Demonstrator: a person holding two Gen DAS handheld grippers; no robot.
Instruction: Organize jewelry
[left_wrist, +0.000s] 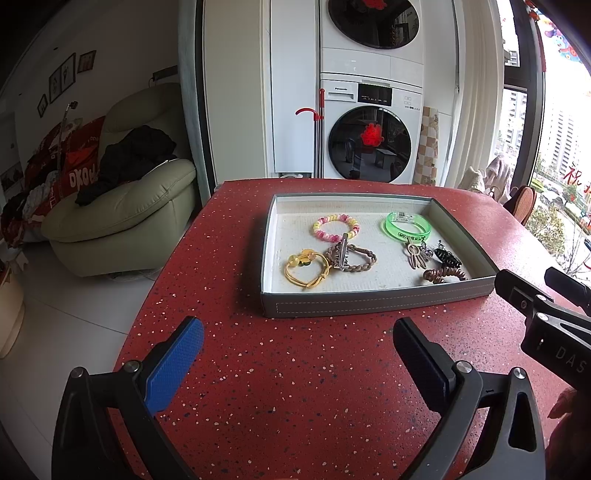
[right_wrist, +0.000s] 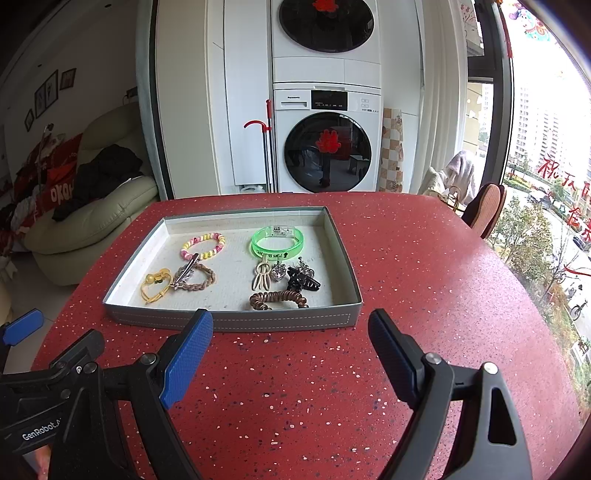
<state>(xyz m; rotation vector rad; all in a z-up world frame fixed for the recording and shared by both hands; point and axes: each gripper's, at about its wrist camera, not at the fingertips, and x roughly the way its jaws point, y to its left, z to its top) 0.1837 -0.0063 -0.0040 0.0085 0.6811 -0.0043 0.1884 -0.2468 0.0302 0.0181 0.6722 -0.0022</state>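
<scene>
Left gripper (left_wrist: 297, 354) and right gripper (right_wrist: 290, 349) hovered side by side, jaws wide apart, empty, angled downward.

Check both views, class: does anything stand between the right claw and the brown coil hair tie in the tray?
Only the tray's near wall. The right claw is open over bare red table, and the coil tie lies just behind that low wall, so the claw must go over it. Nothing else blocks it.

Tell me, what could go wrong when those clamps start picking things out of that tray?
The silver clip lies across the braided tie, so lifting one might drag the other. The black claw clip sits packed against small earrings; the open right hand-held gripper could pinch several together.
</scene>
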